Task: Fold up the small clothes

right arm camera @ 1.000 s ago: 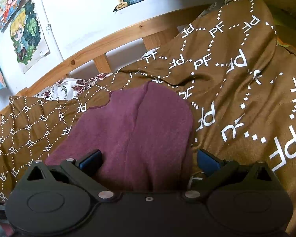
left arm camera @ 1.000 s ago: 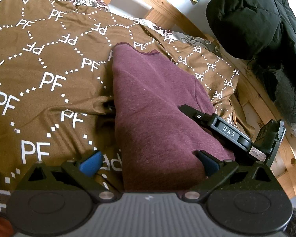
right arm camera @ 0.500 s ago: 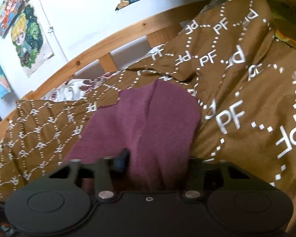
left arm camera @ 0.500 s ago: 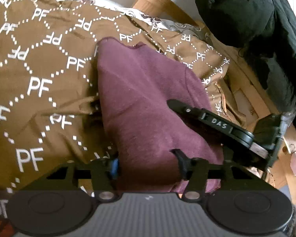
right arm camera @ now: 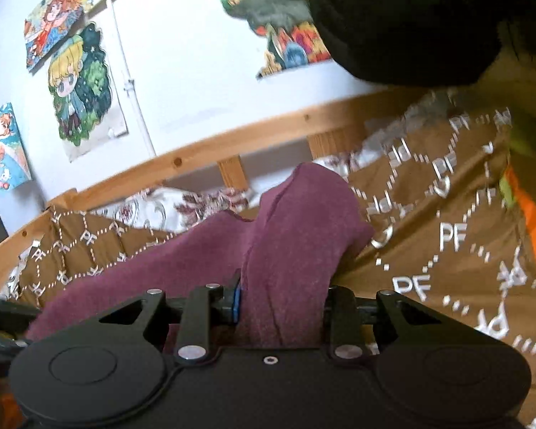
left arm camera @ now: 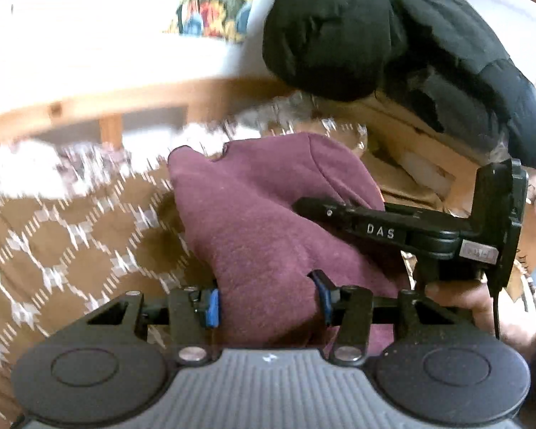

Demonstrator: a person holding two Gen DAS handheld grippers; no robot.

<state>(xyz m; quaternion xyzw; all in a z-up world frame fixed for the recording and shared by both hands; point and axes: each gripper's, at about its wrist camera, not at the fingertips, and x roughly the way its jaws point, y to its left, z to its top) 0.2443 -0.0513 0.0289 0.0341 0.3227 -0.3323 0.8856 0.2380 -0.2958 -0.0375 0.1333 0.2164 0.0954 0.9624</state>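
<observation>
A maroon garment (left arm camera: pixel 264 221) is lifted off the brown "PF" bedspread (left arm camera: pixel 71 243). My left gripper (left arm camera: pixel 268 304) is shut on its near edge, with cloth bunched between the blue pads. The right gripper's body (left arm camera: pixel 428 236) shows at the right of the left wrist view, beside the cloth. In the right wrist view my right gripper (right arm camera: pixel 280 304) is shut on the same maroon garment (right arm camera: pixel 296 236), which rises in a fold above the bedspread (right arm camera: pixel 446 250).
A wooden bed rail (right arm camera: pixel 232 150) runs behind the bedspread, with posters (right arm camera: pixel 78 85) on the white wall. A black jacket (left arm camera: pixel 393 35) hangs at the upper right. A floral pillow (right arm camera: pixel 168 207) lies by the rail. An orange item (right arm camera: pixel 532 221) lies at the right.
Both grippers have closed on the near edge of the maroon garment and lifted it off the bedspread. Both views have tilted upward toward the wall.
</observation>
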